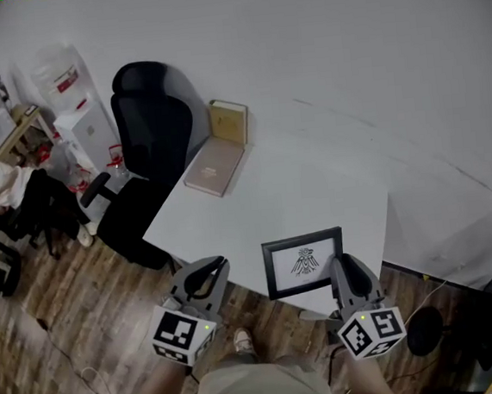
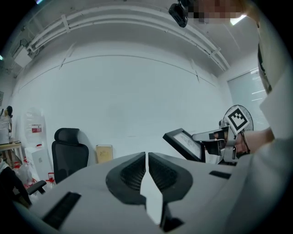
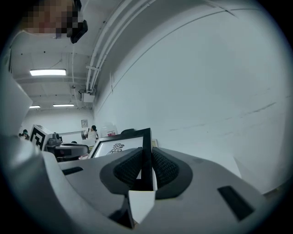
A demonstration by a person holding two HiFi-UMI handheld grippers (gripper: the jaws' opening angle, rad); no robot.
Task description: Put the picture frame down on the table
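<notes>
White counter (image 1: 314,185) against the wall, with a black office chair (image 1: 149,132) off its far left edge. A tan case (image 1: 218,160) sits near the far left corner, lid raised. The picture frame (image 1: 303,262), black with a small dark emblem on white, is at the counter's near edge. Head view shows its face square-on; the left gripper view alone shows the frame (image 2: 185,144) tilted, face upward. No view settles whether it touches the counter. The right claw (image 1: 344,273) is at the frame's right side. Only the right gripper view shows the grip: right claw (image 3: 145,167) pinching the frame's black side rail (image 3: 146,151). The left claw (image 1: 206,278) is off the near left edge, over wood floor (image 1: 58,314). In its own view the left claw (image 2: 147,167) is pressed together with nothing between.
</notes>
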